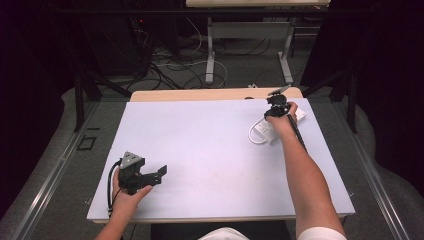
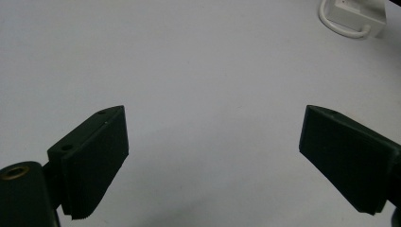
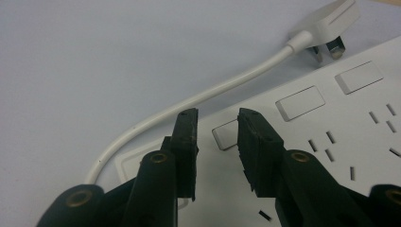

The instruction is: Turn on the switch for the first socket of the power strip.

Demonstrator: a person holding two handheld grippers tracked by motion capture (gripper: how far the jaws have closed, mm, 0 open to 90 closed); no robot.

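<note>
A white power strip (image 3: pixel 340 156) with several rocker switches lies on the white tabletop (image 1: pixel 200 145) at the far right. Its white cable (image 3: pixel 208 94) curves round to a white plug (image 3: pixel 331 21) lying beside the strip. My right gripper (image 3: pixel 218 120) hovers just over the strip's end. Its jaws stand a narrow gap apart above the last switch (image 3: pixel 226 135), with nothing pinched between them. In the high view the right gripper (image 1: pixel 276 102) sits above the strip (image 1: pixel 265 132). My left gripper (image 1: pixel 159 174) rests near the front left, its jaws (image 2: pixel 213 161) wide apart and bare.
The white board covers a wooden table whose far edge (image 1: pixel 210 95) shows behind it. Beyond it, on the floor, are cables and the legs of another desk (image 1: pixel 210 55). In the left gripper view the strip's end (image 2: pixel 354 14) lies far off at the upper right.
</note>
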